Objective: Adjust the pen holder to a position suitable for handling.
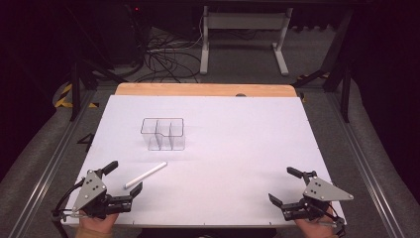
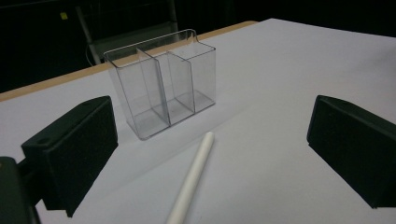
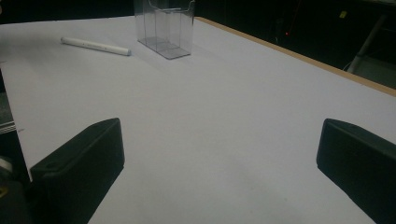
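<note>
Just ahead of left hand-held gripper (image 1: 122,177): pen (image 1: 145,175).

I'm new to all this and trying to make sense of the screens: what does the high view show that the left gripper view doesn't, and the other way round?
The high view alone takes in both hands, the left gripper and right gripper whole, the floor cables and a white stand. The left gripper view alone shows the organizer's dividers close up, between its own open jaws. Both show the pen lying on the white table near the organizer.
</note>
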{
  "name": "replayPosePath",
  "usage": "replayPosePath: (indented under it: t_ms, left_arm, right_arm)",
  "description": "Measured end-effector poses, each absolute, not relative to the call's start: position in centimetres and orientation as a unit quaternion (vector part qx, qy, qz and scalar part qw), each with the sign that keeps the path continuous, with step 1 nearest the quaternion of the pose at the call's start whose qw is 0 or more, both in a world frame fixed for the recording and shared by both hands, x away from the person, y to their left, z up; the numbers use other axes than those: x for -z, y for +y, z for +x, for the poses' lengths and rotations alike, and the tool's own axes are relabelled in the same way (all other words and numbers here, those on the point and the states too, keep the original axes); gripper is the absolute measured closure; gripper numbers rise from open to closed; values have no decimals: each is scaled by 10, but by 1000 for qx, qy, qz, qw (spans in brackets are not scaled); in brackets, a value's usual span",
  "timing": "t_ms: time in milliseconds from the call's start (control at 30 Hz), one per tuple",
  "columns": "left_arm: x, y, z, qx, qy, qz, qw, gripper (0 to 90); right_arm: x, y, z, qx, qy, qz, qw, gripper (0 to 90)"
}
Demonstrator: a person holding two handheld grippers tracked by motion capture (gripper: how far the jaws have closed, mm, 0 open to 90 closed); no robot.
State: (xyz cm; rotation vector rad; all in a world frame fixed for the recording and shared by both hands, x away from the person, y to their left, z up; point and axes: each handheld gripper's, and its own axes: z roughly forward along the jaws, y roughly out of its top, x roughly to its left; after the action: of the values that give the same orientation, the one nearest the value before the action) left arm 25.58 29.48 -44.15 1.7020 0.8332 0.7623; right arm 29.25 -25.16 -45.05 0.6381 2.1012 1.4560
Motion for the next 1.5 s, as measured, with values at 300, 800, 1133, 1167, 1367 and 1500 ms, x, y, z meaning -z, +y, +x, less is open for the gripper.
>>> replayPosePath:
  t_ms: [300,800,1133,1167,1367,1500]
  left_arm:
    - [440,293,255,-313,344,713,525,32]
    - [435,287,254,-303,342,724,516,59]
    - [427,285,258,-283,353,730,512,66]
    - [425,285,260,-283,352,732,510,66]
    - [414,279,270,-274,349,736,511,66]
    - [410,274,279,-272,346,744,502,67]
  right_arm:
    - [451,-254,293,-539,769,240,246,24]
    - [452,-255,294,-541,769,242,238,42]
    - [452,-253,294,-541,771,241,235,45]
    - [452,-252,294,-542,771,240,235,45]
    - [453,-251,294,-540,774,237,232,45]
    - [453,-251,293,-540,773,239,232,45]
